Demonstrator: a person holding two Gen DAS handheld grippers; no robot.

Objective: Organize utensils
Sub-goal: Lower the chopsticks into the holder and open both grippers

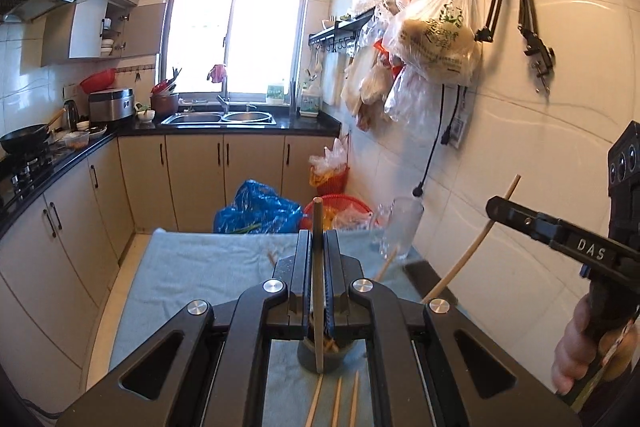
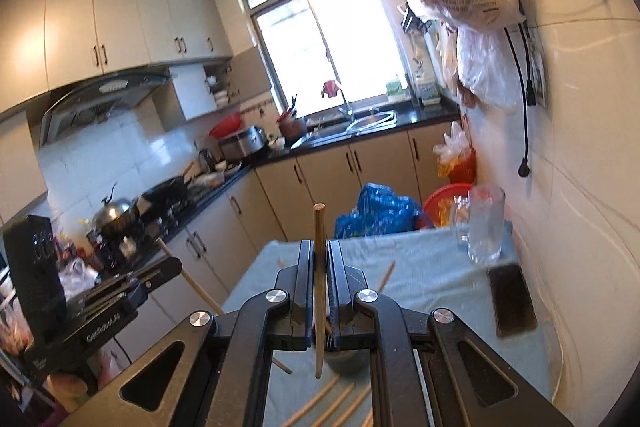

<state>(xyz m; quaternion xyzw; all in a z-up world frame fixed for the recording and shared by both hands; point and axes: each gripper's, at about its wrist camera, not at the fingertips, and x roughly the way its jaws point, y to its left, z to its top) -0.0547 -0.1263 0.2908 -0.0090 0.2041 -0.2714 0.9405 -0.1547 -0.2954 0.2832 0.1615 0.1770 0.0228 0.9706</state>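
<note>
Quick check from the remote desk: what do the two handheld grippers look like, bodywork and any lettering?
Both are matte black. The left gripper has two flat parallel fingers with ribbed inner pads, angular linkage arms and round silver pivot caps. The right gripper is built the same. Seen from the side, its finger reads "DAS" in white, and a boxy black module sits above a pistol-style handle.

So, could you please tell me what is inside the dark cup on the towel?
In the left wrist view, the dark cup holds a few wooden sticks, probably chopsticks. The left gripper hides most of its opening, so their number cannot be told.
</note>
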